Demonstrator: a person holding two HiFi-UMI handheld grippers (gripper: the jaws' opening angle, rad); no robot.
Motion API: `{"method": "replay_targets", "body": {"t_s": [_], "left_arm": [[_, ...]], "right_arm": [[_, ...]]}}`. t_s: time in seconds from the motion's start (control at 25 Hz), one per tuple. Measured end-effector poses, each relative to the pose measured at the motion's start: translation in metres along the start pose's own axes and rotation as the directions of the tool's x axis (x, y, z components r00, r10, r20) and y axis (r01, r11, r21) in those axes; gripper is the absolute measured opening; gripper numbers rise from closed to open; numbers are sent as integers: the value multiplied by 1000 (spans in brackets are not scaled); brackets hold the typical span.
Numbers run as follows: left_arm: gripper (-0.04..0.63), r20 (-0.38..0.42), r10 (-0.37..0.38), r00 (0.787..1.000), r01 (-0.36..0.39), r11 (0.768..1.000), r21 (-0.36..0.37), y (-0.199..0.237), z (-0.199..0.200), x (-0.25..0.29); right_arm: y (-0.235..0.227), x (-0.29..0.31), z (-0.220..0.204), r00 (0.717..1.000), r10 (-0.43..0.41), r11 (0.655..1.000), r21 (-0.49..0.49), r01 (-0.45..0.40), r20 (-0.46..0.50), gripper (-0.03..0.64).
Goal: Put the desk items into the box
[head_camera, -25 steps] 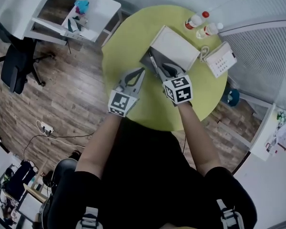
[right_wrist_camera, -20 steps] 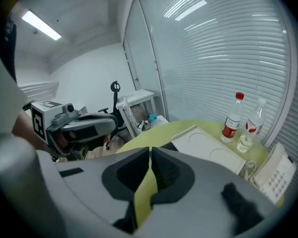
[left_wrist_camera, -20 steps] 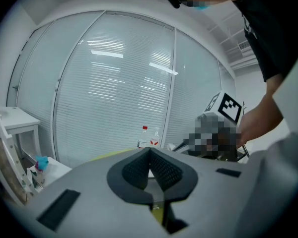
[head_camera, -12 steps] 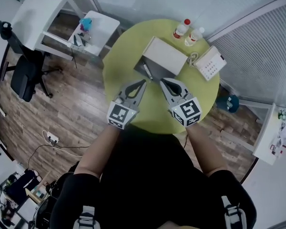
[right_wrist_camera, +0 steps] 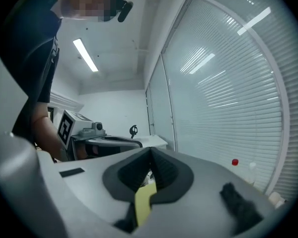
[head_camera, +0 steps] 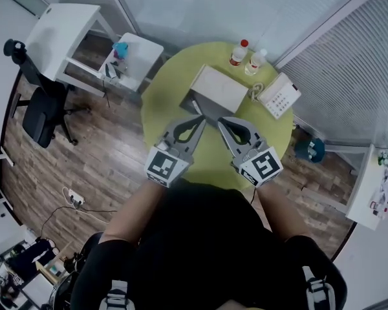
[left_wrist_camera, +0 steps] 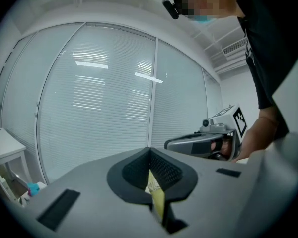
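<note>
My left claw [head_camera: 198, 122] and right claw [head_camera: 222, 122] are both closed on nothing, hovering side by side over the near part of the round table [head_camera: 161, 95]. The box [head_camera: 218, 88] sits at 12 o'clock from them. Two bottles [head_camera: 237, 52] at the box's 1 o'clock and a white phone [head_camera: 278, 95] at its 3 o'clock lie outside it, so I judge packing unfinished; I can't see inside the box.

One round table [head_camera: 160, 95]. On it, one box [head_camera: 217, 89] at the centre. Two bottles at one o'clock: red-cap bottle [head_camera: 237, 52] and white-cap bottle [head_camera: 253, 61]. One phone [head_camera: 278, 95] at three. Two grippers at six: left gripper [head_camera: 200, 119] and right gripper [head_camera: 221, 121]. At ten o'clock, off the table, two desks, big desk [head_camera: 58, 24] and small desk [head_camera: 141, 51], and one chair [head_camera: 42, 112].
</note>
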State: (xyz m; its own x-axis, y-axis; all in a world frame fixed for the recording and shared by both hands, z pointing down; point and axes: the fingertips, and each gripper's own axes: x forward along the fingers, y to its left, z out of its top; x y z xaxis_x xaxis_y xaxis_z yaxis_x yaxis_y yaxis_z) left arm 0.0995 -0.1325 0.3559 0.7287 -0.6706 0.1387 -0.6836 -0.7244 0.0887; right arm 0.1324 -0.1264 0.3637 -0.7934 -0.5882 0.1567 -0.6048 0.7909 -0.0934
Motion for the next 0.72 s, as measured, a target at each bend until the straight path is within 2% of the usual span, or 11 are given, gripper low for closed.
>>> {"method": "replay_targets", "body": {"t_s": [0.24,0.44,0.56,0.72], "left_arm": [[6,16,-32,999,31,999,17,-11,15,6],[6,36,-45,998,45,999,-6,-16,23,6],[6,54,-54,997,53,998,25,-17,31,6],[6,52,-66,996,65,998,25,-21,36,6]], "right_arm": [[-2,-5,19,999,3,999,-40,-1,35,17],[0,-9,25,999,-10,999,-49,13,50,17],[1,-12,29,998,-19,999,-50,22,62,17],[-1,-15,33,997,-33,998,-56,36,68,17]]}}
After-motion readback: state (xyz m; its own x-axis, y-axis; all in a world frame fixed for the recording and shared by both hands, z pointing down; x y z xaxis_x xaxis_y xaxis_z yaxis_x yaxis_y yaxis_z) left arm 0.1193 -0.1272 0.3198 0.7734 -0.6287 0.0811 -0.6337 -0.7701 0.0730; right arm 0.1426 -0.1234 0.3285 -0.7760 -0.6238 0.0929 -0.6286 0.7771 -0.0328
